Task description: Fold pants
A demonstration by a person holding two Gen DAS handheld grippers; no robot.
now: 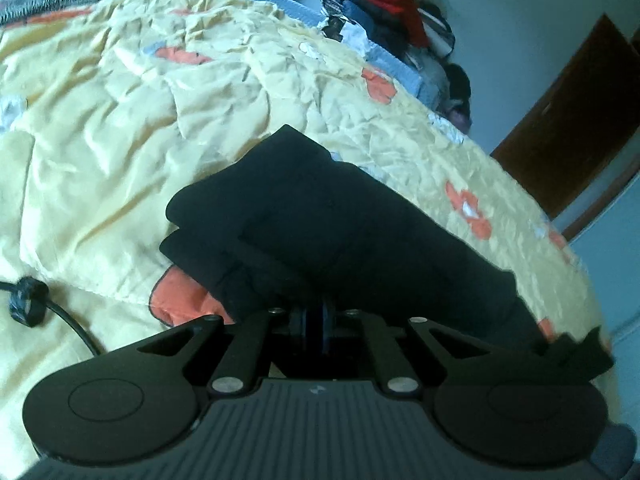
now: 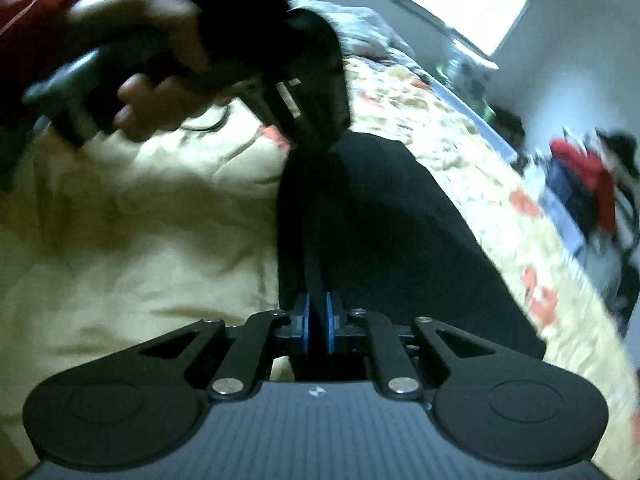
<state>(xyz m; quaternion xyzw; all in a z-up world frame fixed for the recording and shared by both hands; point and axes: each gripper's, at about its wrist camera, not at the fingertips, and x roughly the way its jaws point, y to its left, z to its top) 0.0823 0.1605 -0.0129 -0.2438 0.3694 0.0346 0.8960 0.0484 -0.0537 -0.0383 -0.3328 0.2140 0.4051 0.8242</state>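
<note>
The left tongs are closed together on the near edge of the black pants, the dark cloth bunched right over the blue pads. From that grip the pants run forward and to the right as a folded, layered bundle lying on the bed's yellow quilt with its orange flower print. To the left of these tongs a black cable lies on the quilt. Well beyond, past the far edge of the bed, a heap of mixed clothes is piled against the wall, and a brown door stands off to the right.

The right tongs are likewise clamped on a fold of the pants, a thin dark edge of cloth pinched between the blue pads. The pants stretch ahead from this grip up to the other gripper, which the person's left hand holds above the quilt. Far off to the upper right a bright window shows.
</note>
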